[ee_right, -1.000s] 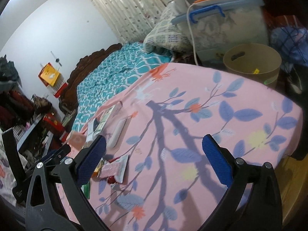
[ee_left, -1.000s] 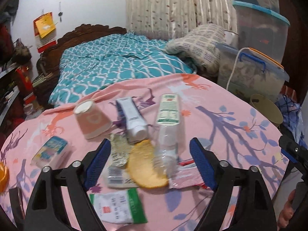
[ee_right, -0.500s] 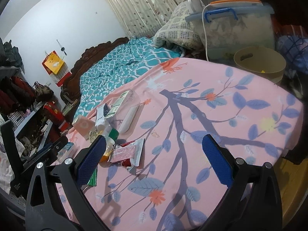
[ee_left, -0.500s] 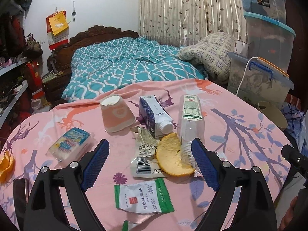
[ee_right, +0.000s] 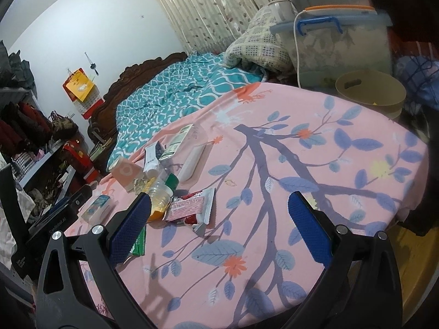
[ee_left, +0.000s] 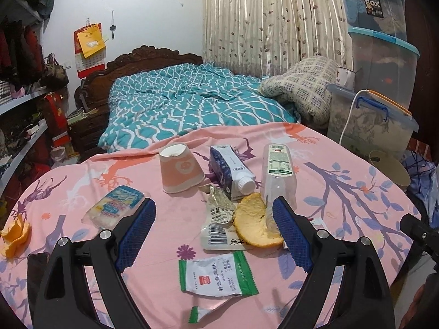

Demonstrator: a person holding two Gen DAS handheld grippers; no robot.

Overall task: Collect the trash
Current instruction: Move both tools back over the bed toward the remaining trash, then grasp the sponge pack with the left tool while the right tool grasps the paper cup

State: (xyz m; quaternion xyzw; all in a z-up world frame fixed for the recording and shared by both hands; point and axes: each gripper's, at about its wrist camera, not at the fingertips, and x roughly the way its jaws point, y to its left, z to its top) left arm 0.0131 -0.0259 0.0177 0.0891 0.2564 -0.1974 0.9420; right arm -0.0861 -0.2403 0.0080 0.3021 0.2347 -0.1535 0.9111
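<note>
Left claw (ee_left: pixel 214 233) and right claw (ee_right: pixel 219 224) both gape wide, holding nothing. Risk: the orange peel (ee_left: pixel 255 223) at one o'clock overlaps the wrapper (ee_left: pixel 218 226), so a pinch may drag both.

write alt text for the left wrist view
The open left hand-held gripper hovers over trash on a pink floral tablecloth: an orange peel, crumpled wrappers, an upturned paper cup, a milk carton and a plastic bottle.

"box" on the top storage bin (ee_left: pixel 371 5) — other package labels too small to read
</note>
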